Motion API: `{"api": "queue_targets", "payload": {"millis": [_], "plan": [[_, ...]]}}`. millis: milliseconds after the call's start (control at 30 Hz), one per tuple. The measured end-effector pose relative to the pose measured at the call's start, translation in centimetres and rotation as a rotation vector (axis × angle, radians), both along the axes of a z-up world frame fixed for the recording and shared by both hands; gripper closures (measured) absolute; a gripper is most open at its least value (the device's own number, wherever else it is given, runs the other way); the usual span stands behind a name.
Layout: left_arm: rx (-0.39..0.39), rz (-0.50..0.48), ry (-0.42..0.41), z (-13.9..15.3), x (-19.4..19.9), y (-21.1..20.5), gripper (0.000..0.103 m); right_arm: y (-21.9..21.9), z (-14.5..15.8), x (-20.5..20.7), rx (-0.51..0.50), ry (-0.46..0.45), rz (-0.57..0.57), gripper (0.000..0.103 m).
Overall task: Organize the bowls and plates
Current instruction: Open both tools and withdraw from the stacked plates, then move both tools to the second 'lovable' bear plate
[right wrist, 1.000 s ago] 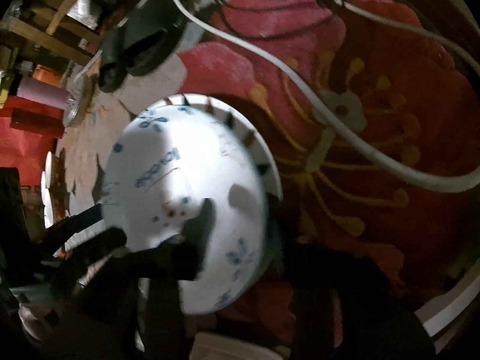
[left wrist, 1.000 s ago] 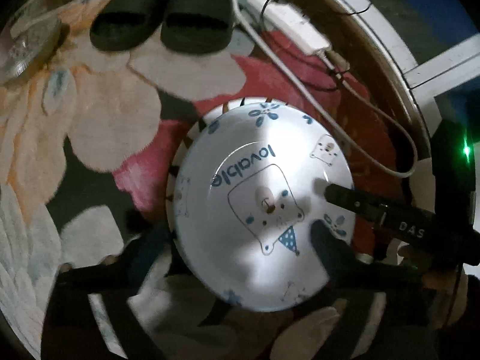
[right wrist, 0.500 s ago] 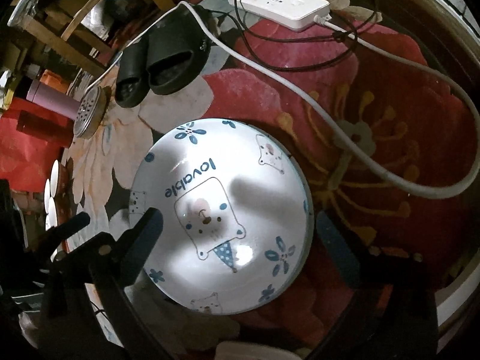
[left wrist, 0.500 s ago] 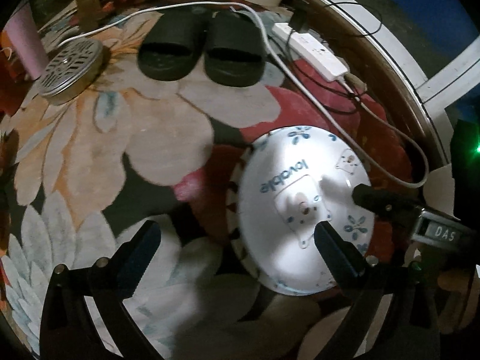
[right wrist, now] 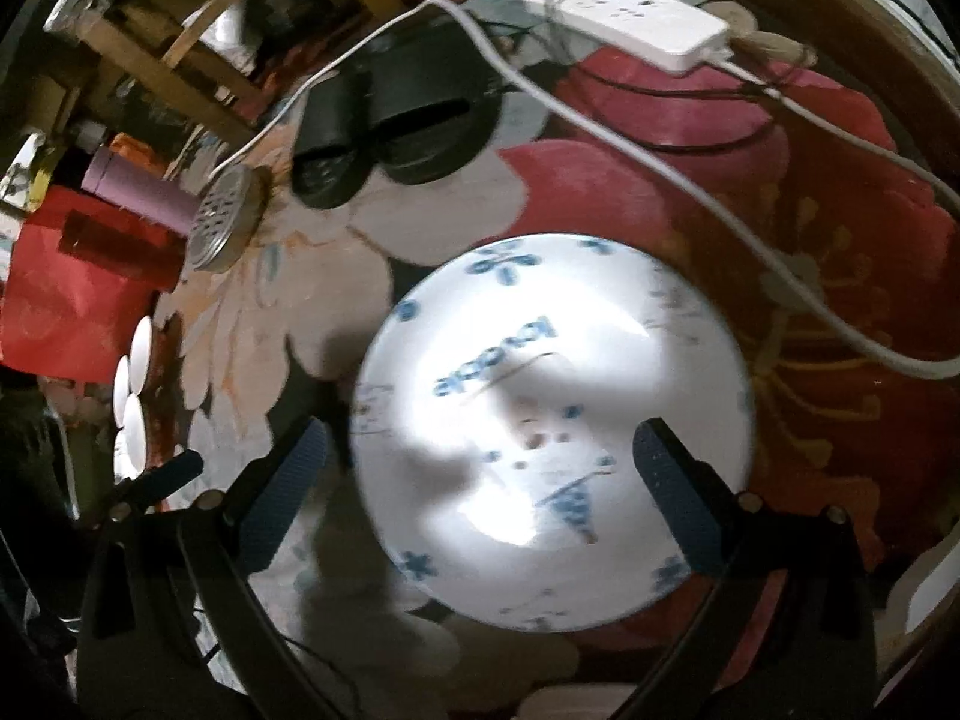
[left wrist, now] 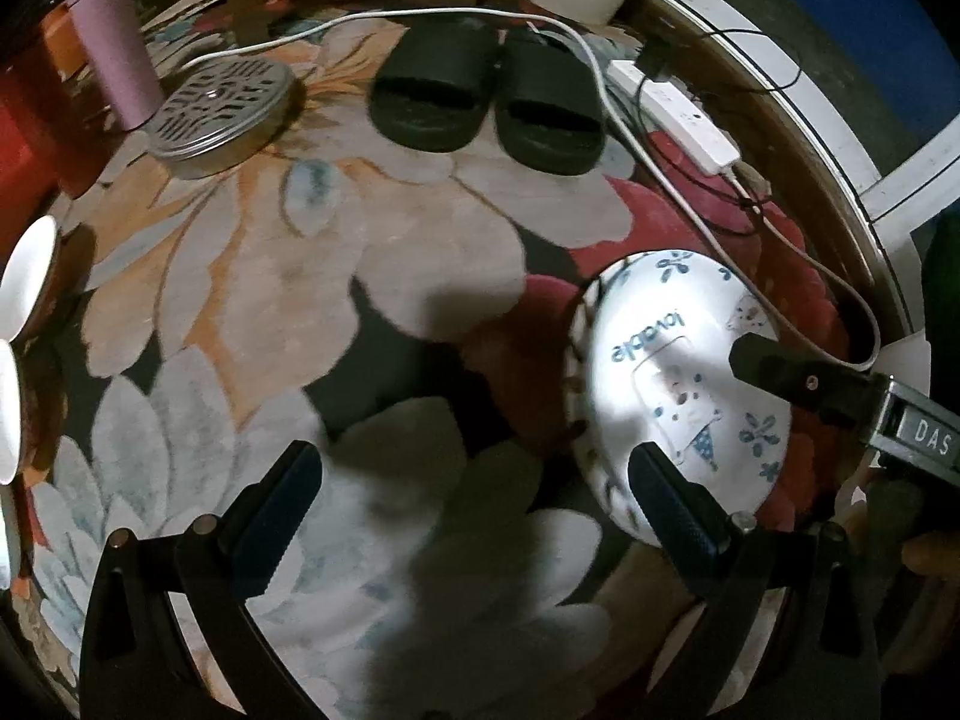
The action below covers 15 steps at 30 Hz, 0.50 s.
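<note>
A white plate point(left wrist: 678, 384) with a blue bear and the word "lovable" lies on the flowered carpet, stacked on another plate whose black-ticked rim point(left wrist: 577, 360) shows at its left edge. My right gripper point(right wrist: 480, 468) hovers over the plate point(right wrist: 540, 408), open wide, its pads clear of the plate. One of its fingers point(left wrist: 780, 372) shows over the plate in the left wrist view. My left gripper point(left wrist: 474, 480) is open over bare carpet to the left of the plate, holding nothing. Its fingertip point(right wrist: 174, 468) shows at the left of the right wrist view.
Several white dishes point(left wrist: 24, 282) stand on edge at the far left. Black slippers point(left wrist: 486, 102), a round metal tin point(left wrist: 222, 108), a pink tumbler point(left wrist: 114, 54) and a power strip point(left wrist: 678, 120) with a white cable point(left wrist: 660, 180) lie at the far side of the carpet.
The right gripper opened and let go of the plate, which now lies free. Both grippers drew back and up; the left one shifted left, off the plate.
</note>
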<state>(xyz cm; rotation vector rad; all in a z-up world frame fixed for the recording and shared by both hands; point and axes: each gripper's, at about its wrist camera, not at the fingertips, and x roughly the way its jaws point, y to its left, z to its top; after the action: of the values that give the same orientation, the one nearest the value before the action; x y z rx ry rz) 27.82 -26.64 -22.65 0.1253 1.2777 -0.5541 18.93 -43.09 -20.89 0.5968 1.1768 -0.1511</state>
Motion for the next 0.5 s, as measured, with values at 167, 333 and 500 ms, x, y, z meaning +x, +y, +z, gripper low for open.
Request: {"api": "queue_targets", "payload": {"millis": [167,333,500], "plan": [[0.019,0.031,-0.005,0.2,0.2,2.4,0.001,2.3,0.1,0.8,0.008,-0.004,0.051,0.000],[0.029,0.058,-0.009,0.3,0.4,4.5,0.001,3.9,-0.1,1.3,0.004,-0.001,0.082,0.000],[0.042,0.081,-0.018,0.3,0.6,6.2,0.001,5.2,-0.3,1.6,0.003,0.005,0.109,0.000]]}}
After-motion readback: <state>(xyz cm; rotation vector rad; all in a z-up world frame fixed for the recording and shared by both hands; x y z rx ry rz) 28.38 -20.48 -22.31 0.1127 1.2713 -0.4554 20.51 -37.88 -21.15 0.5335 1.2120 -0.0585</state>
